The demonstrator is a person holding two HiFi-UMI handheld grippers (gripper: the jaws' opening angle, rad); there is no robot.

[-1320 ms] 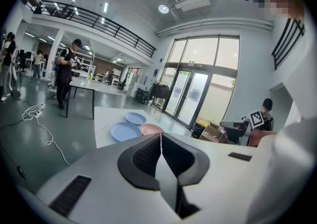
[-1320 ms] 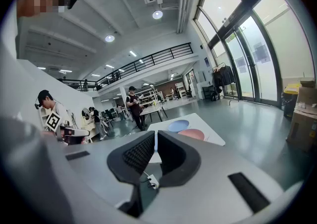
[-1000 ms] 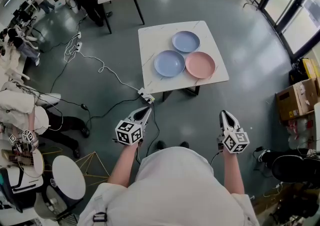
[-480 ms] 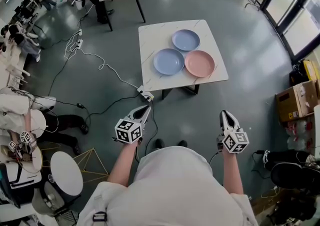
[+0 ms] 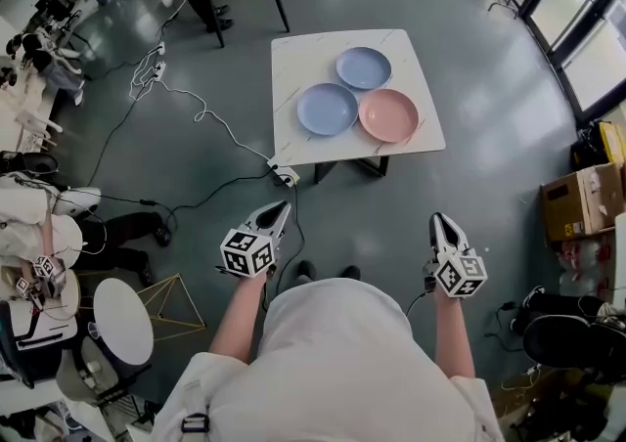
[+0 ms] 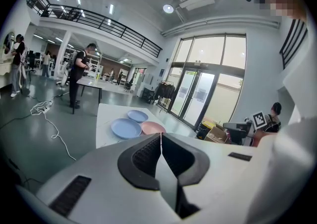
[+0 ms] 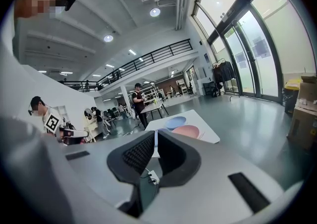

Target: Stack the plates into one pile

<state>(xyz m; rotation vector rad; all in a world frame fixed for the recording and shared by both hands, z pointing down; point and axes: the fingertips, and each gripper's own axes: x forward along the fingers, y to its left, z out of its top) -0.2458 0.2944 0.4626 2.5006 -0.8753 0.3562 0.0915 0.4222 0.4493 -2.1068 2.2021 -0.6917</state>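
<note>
Fingers pressed together with nothing between them on the left gripper (image 5: pixel 283 204) and likewise on the right gripper (image 5: pixel 437 219), both held over the grey floor (image 5: pixel 469 186), well apart from the white tabletop (image 5: pixel 293 59) bearing, unstacked, near blue plate (image 5: pixel 327 109), far blue plate (image 5: pixel 363 67), pink plate (image 5: pixel 388 115).
</note>
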